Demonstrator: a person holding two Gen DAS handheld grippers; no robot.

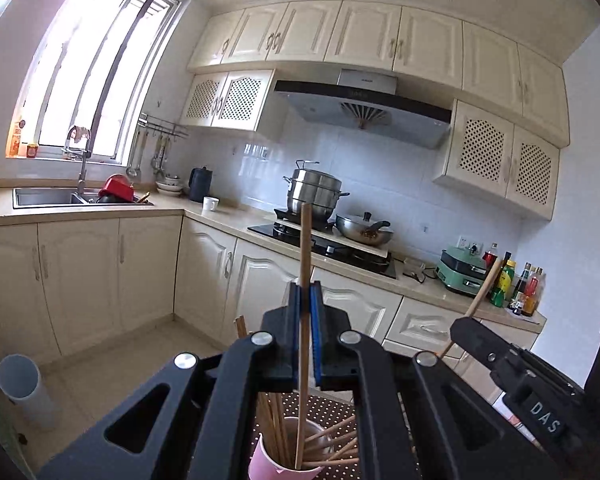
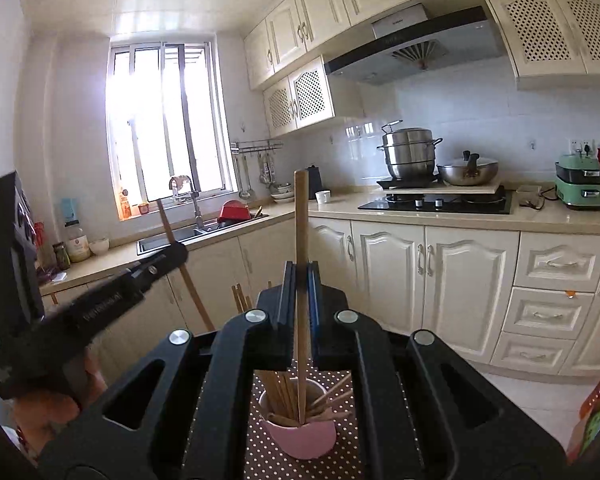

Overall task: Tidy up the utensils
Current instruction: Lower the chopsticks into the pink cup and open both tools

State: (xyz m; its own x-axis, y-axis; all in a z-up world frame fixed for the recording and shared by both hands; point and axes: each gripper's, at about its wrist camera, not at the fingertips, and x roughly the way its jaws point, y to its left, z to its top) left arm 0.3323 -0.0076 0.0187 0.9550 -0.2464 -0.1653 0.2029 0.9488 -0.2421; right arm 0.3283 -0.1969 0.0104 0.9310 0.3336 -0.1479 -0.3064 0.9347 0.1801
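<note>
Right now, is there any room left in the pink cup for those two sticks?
Yes, a little. The pink cup is crowded along its left side and right rim, where chopsticks lean. The free patch is the middle, where both held chopsticks already dip in. The dotted mat in front is bare.

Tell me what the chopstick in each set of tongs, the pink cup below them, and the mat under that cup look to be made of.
Left chopstick and right chopstick: probably bamboo or wood, matte pale tan, unpainted. Pink cup: likely plastic or glazed ceramic; smooth, even colour, too little sheen to decide. Mat: brown with white dots, looks like printed cloth or vinyl, unclear which.
</note>
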